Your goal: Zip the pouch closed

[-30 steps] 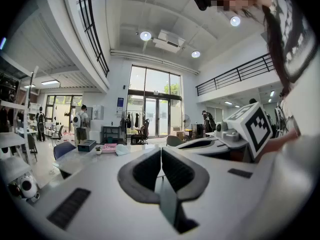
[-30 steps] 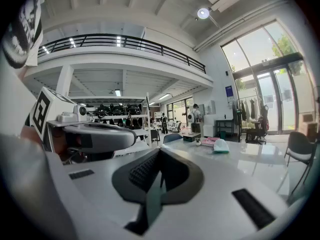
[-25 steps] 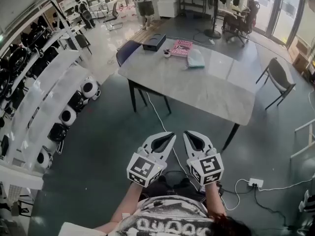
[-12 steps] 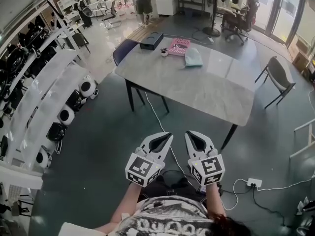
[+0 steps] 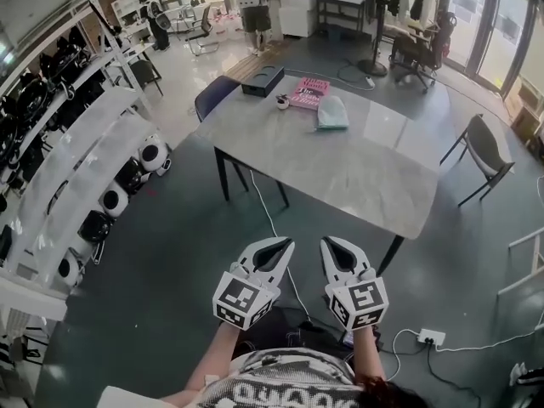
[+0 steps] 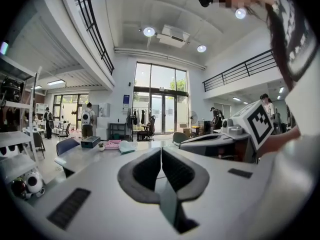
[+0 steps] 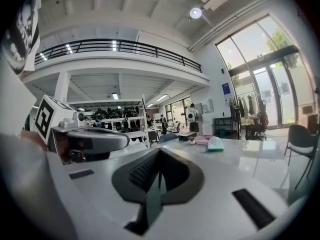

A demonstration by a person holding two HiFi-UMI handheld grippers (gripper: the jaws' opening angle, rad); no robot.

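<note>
Grey stone-look desk [image 5: 357,168] stands well ahead of me across bare floor [image 5: 170,253]; I am not at it.

Step in hand: approach. No contact with the work.

Where the work is: far end of the desk, a pale green soft pouch [image 5: 332,113], lying just beside a pink flat item [image 5: 308,93]. A small white object [image 5: 283,102] and a black box [image 5: 263,79] sit further along the same end. I take the green one for the task's pouch; at this range that is a judgement. Whether its zip is open, and at which end the slider sits, is too small to tell.

Left gripper [image 5: 285,245]: fingers [image 6: 145,169] pressed together, nothing between them.
Right gripper [image 5: 330,243]: fingers [image 7: 142,171] likewise together, nothing between them.
Both are held out low in front of me, side by side and apart from each other, pointing toward the desk.

Next move, as I judge it:
- close the gap to the far end, going round the near corner rather than reaching across the whole top;
- spread both sets of fingers before arriving;
- find the slider first, then give one gripper the fabric near the zip's end and the other the pull tab.

Risk: soft fabric will bunch if pulled unanchored, so the holding grip comes before the pulling one.
</note>
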